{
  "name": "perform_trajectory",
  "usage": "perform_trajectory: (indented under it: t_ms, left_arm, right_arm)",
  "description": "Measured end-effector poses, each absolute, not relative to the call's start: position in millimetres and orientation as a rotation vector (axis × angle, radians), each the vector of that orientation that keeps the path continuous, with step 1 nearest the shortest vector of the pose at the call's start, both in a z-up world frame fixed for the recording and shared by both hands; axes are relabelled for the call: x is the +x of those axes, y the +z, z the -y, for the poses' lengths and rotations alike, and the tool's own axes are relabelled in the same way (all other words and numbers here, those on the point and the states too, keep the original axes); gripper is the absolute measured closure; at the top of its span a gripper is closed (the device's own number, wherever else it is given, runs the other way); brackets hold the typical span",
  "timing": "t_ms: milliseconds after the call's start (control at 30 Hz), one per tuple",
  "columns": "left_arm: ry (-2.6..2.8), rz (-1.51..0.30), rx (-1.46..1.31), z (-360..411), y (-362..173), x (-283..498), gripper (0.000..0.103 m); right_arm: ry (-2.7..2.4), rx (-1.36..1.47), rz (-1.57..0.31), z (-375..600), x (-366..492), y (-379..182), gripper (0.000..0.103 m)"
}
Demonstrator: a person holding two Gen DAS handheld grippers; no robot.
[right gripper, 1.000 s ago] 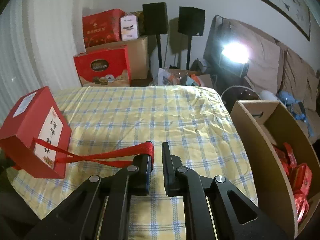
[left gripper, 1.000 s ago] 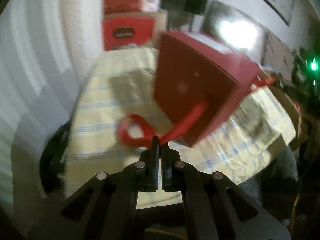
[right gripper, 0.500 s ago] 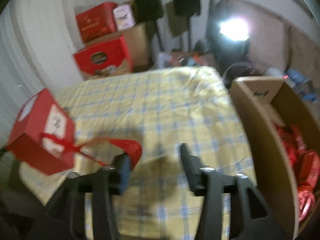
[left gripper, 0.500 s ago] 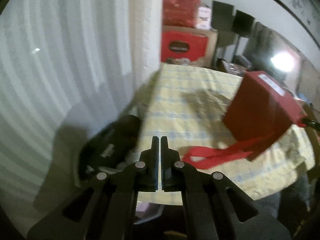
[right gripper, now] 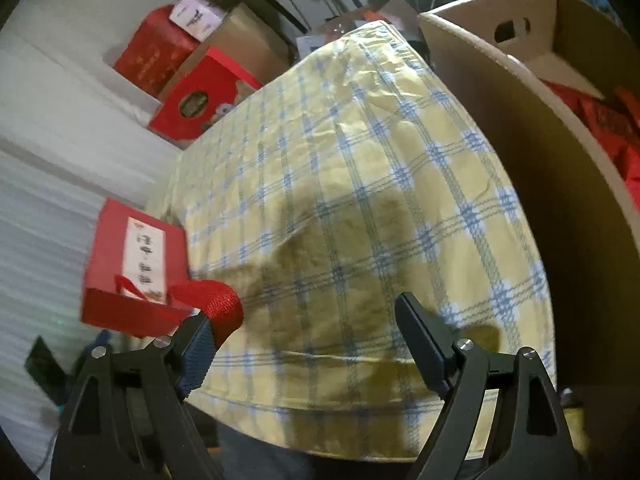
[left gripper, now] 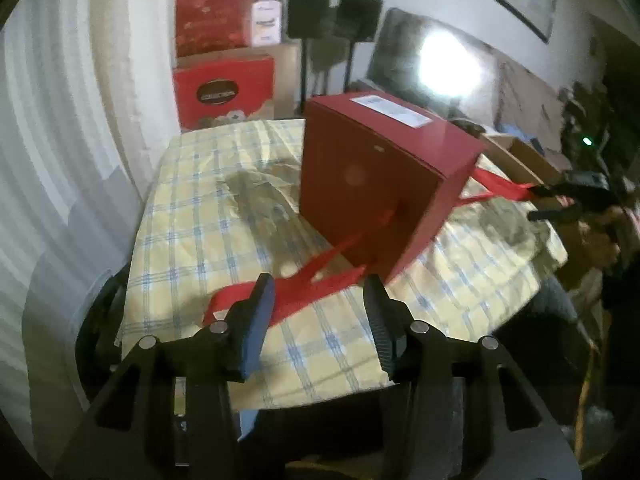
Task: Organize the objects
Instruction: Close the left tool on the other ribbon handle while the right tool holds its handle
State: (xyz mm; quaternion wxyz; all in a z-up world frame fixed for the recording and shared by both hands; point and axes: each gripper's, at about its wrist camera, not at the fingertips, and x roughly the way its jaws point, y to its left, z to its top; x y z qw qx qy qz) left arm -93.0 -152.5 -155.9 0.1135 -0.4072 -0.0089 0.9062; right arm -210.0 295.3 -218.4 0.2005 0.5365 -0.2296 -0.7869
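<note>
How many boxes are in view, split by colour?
Red: 3 (ribboned gift box, logo box, top stacked box)
White: 1 (small white box)
Brown: 2 (stacked cardboard box, open cardboard box)
Total: 6
</note>
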Motion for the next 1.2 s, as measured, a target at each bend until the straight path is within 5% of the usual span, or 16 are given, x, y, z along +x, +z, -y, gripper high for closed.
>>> perform_trajectory:
  t_ms: [167, 300, 367, 433, 567, 767, 867, 933, 967, 1200]
  left_arm:
    - [2.690, -0.029, -1.164, 144, -162, -107, 0.047]
    - [2.692, -0.073, -1.171, 136, -174, -120, 0.048]
    - [2.692, -0.127, -1.151, 129, -180, -124, 0.049]
    - [2.686, -0.170, -1.162, 123, -186, -128, 0.063]
    - [2.694, -0.107, -1.183, 127, -193, -134, 0.102]
    - [2.780, -0.056, -1.122, 140, -182, -129, 0.102]
    - [2.793, -0.058, -1.100, 141, -175, -124, 0.102]
    - [2.807, -0.059, -1.084, 142, -171, -122, 0.102]
    - [2.817, -0.059, -1.077, 143, -169, -122, 0.102]
    - [2.894, -0.071, -1.082, 157, -164, -123, 0.102]
  right_arm:
    - [-2.000, 1.344, 0.828, -290, -205, -203, 0.013]
    - [-2.289, 1.316, 0.587, -276, -198, -181, 0.009]
    - [-2.194, 1.276, 0.683, -276, -198, -182, 0.009]
    - [-2.220, 1.257, 0.686, -273, -195, -178, 0.009]
    - [-2.346, 1.189, 0.299, -225, -185, -165, 0.009]
    - [-2.378, 1.070, -0.118, -137, -170, -183, 0.009]
    - [-2.414, 0.980, -0.187, -113, -169, -193, 0.027]
    - [-2.428, 0.945, -0.164, -108, -170, -196, 0.081]
    - [-2.437, 0.954, -0.149, -109, -171, -198, 0.093]
    - [-2.715, 0.965, -0.147, -147, -183, -200, 0.098]
